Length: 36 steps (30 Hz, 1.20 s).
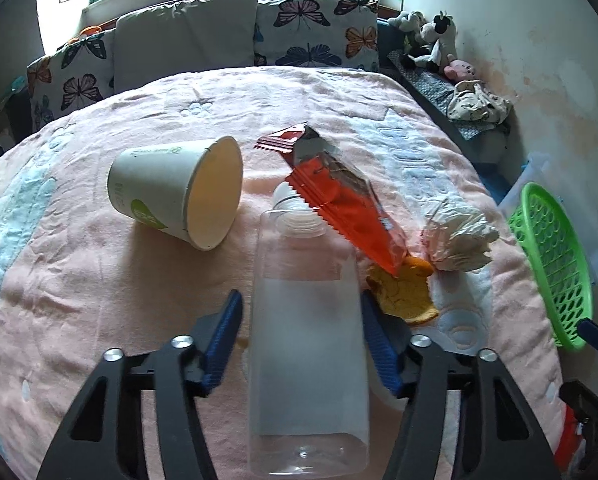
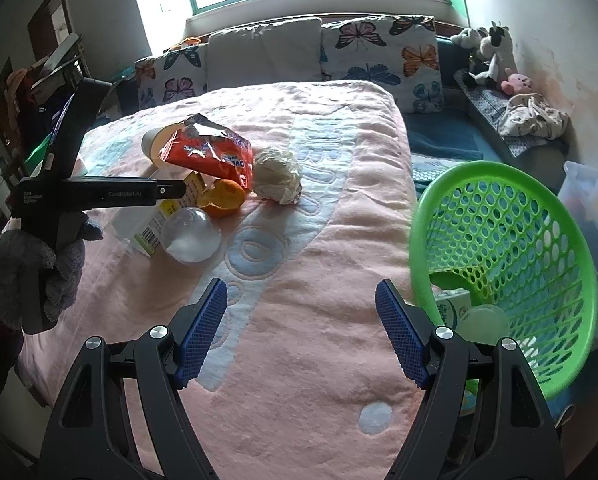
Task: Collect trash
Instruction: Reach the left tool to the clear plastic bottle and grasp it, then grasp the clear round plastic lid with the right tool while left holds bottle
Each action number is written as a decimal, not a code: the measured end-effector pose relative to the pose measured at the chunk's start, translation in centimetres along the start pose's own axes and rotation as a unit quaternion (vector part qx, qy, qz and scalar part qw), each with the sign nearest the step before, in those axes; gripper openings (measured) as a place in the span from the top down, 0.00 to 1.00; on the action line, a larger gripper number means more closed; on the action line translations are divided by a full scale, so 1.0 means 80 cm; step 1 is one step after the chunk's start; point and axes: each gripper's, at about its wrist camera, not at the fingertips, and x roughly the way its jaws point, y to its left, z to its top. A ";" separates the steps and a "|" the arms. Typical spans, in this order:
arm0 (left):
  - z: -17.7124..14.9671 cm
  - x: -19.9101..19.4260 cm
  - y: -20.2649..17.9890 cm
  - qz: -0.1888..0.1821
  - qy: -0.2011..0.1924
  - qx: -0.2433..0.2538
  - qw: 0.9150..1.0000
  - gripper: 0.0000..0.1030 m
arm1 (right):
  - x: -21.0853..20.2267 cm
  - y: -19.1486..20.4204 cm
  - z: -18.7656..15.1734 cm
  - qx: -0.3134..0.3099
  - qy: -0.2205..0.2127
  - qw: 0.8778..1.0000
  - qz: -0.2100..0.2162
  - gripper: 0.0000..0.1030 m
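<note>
A clear plastic bottle (image 1: 307, 344) lies on the pink bed cover between the fingers of my left gripper (image 1: 301, 320); the jaws are open around it with a small gap on the left side. Past it lie a red snack wrapper (image 1: 339, 196), a paper cup (image 1: 179, 192) on its side, orange peel (image 1: 403, 292) and a crumpled tissue (image 1: 459, 240). My right gripper (image 2: 301, 312) is open and empty above the cover, left of a green basket (image 2: 511, 240) that holds a small carton (image 2: 455, 304) and a lid. The right wrist view also shows the bottle (image 2: 191, 236), wrapper (image 2: 215, 152), peel (image 2: 223, 196) and tissue (image 2: 279, 176).
Butterfly pillows (image 1: 315, 28) line the head of the bed. Plush toys (image 1: 431, 40) and cloth sit on a ledge by the right wall. The gloved hand with the left gripper's body (image 2: 59, 196) is at the left in the right wrist view.
</note>
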 end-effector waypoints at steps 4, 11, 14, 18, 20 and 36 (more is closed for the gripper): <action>-0.003 -0.003 -0.002 0.004 -0.002 0.002 1.000 0.49 | 0.001 0.003 0.001 -0.002 0.000 1.000 0.002 0.26; -0.014 -0.016 0.007 0.000 -0.003 -0.010 1.000 0.49 | 0.005 0.010 0.004 -0.010 0.002 1.000 0.010 0.26; -0.020 -0.023 0.011 -0.002 -0.005 -0.011 1.000 0.49 | 0.009 0.017 0.006 -0.014 0.003 1.000 0.018 0.26; -0.032 -0.036 0.017 -0.002 -0.008 -0.012 1.000 0.49 | 0.013 0.029 0.007 -0.023 0.005 0.999 0.027 0.26; -0.038 -0.041 0.022 -0.003 -0.007 -0.016 1.000 0.49 | 0.017 0.035 0.009 -0.029 0.006 0.999 0.033 0.26; -0.090 -0.083 0.053 0.001 -0.008 -0.025 1.000 0.49 | 0.058 0.090 0.021 -0.060 0.020 0.995 0.074 0.26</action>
